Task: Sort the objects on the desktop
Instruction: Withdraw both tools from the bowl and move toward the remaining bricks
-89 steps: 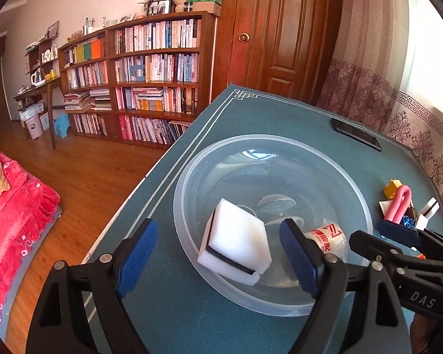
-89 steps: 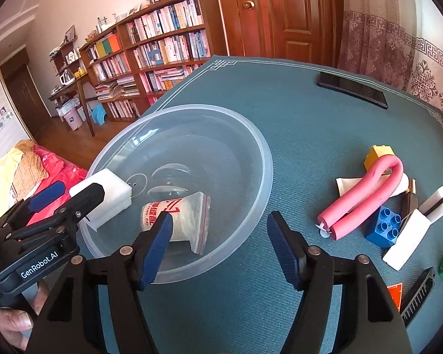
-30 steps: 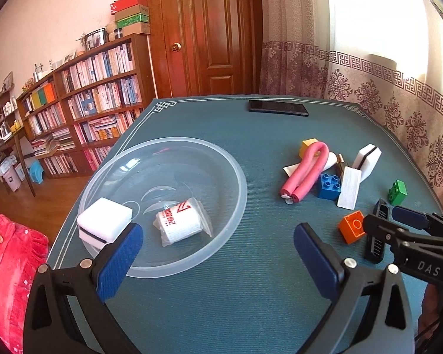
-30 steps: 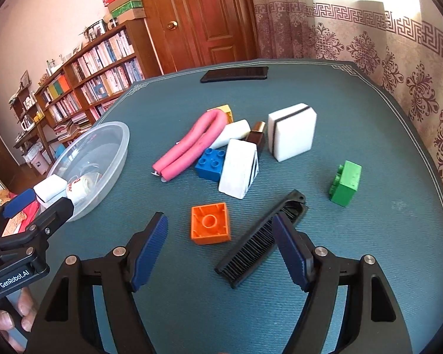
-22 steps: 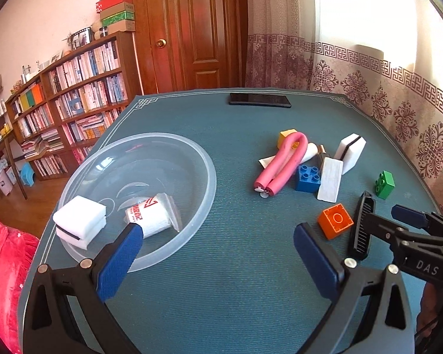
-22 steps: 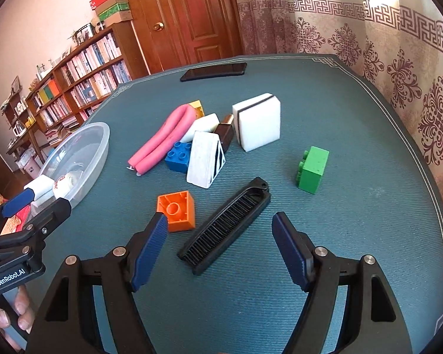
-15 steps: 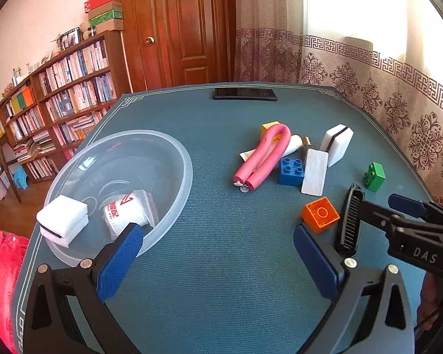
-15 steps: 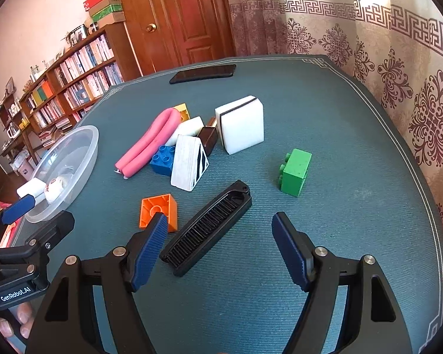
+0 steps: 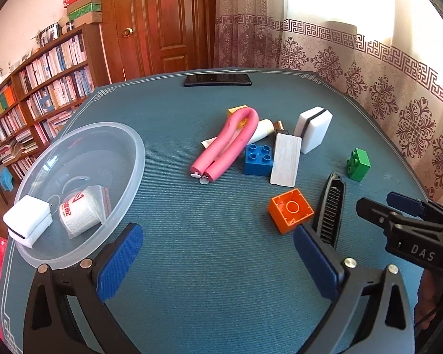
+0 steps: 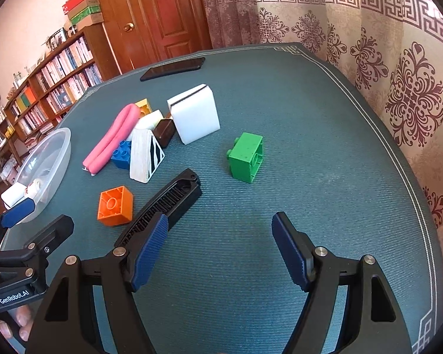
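Holding both grippers spread wide and empty above the teal table mat (image 10: 325, 135), I have the left gripper (image 9: 218, 253) near the clear plastic basin (image 9: 133, 153) and the right gripper (image 10: 221, 247) low over the mat, its left pad just beside the near end of the black comb (image 10: 168, 200).

The basin already holds a white sponge (image 9: 26, 221) and a small wrapped roll with red print (image 9: 82, 209). Everything else lies loose to the right of it: the orange block (image 10: 115, 206) just beside the comb, the green block (image 10: 246, 156) lying apart on its side, and a cluster of the pink foam roller (image 10: 112, 138), blue block (image 10: 121, 152), yellow block (image 10: 143, 106), a white wedge with black stripes (image 10: 146, 155), a small dark brown box (image 10: 164, 132) and a second white sponge (image 10: 195, 115). A black phone (image 10: 174, 67) lies at the far edge.

The comb looks like my nearest candidate. I judge it light and stiff, but long, thin and smooth, so a grip at one end would probably let it swing or slip. I would take it across its narrow width near the middle, on the solid spine, not the teeth. The blocks are hard and light with flat sides that should hold well; the sponge and roller are soft and will give under the pads.
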Motion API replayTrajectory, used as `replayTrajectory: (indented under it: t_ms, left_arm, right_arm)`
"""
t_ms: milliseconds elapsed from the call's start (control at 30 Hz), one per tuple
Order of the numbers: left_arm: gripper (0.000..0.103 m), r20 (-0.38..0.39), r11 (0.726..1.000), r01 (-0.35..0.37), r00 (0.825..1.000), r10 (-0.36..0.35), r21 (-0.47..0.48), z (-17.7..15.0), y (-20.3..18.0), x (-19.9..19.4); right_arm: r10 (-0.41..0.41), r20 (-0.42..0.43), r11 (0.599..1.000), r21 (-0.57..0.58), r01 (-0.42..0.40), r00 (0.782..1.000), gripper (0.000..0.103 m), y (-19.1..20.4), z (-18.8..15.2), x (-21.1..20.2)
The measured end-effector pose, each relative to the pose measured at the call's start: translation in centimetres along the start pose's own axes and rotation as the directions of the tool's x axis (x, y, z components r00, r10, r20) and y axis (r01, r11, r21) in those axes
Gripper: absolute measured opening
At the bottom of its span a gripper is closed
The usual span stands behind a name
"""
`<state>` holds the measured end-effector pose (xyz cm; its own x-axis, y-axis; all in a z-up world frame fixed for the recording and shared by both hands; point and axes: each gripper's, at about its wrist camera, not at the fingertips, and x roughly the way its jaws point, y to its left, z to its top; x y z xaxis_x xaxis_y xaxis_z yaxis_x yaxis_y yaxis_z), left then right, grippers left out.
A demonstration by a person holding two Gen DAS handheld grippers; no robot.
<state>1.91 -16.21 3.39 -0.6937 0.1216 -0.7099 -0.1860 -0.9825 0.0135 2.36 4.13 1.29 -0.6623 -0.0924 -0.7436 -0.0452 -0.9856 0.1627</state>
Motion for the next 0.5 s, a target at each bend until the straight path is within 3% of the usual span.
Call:
replayTrajectory:
  t_ms: [500]
  left_arm:
    - [0.102,-0.047,0.999,0.042,0.998,-0.042,0.001,1.5,-2.3,2.6]
  right_arm:
    - [-0.014,-0.012,1.0,0.021,0.015,1.0,0.076,-1.5,0.1,0.4]
